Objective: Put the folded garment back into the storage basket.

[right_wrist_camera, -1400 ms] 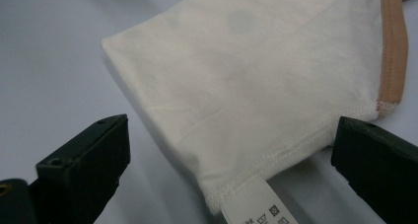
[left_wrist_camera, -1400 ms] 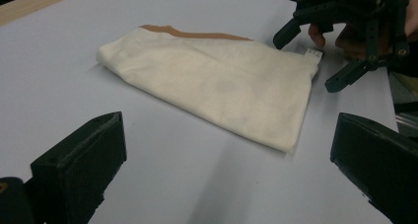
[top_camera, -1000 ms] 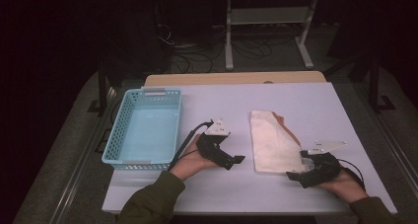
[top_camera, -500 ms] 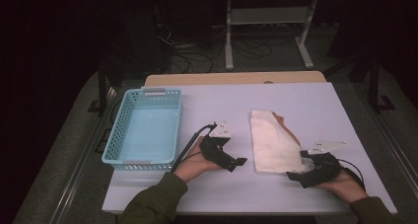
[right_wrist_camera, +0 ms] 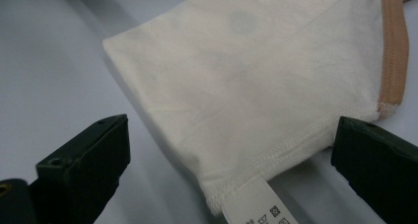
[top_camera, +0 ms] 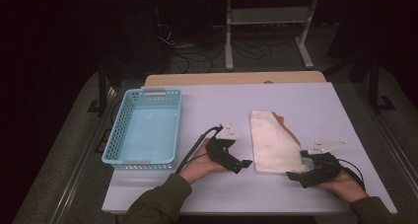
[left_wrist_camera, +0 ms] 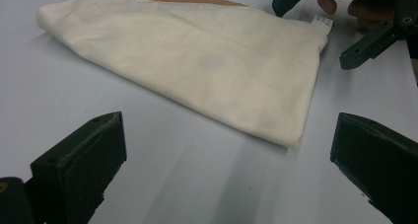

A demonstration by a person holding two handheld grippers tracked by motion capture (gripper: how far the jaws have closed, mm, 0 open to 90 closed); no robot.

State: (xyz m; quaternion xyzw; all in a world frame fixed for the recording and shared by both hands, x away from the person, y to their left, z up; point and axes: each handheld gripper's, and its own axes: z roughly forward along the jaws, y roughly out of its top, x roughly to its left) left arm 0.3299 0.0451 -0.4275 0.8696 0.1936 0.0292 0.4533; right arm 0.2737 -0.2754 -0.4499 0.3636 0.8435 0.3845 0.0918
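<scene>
The folded cream cotton garment with a tan trim band point(top_camera: 272, 142) lies flat on the pale lilac table top point(top_camera: 305, 100), right of centre, its near hem toward you and its care label point(right_wrist_camera: 256, 204) sticking out at the near right corner. It looks as if you are about to take it by its 2 near corners, perhaps to fold it again or to carry it over.

Your right gripper point(top_camera: 299, 170) sits at that labelled corner with its jaws spread wide on either side of the hem, nothing pinched yet. Push it forward until the stitched edge lies well between the pads, and catch every layer, not just the label.

Your left gripper point(top_camera: 245, 162) is likewise spread, just short of the near left corner and apart from the cloth. Bring it in low along the table, so the lower jaw slides under the fold.

The light blue perforated plastic basket point(top_camera: 146, 130) stands well to the left, apart from both hands.

How many layers the fold has is hard to tell, and the far end of the trim is cut off in both gripper views. The faint grey spot on the cloth may be a print or a stain.
</scene>
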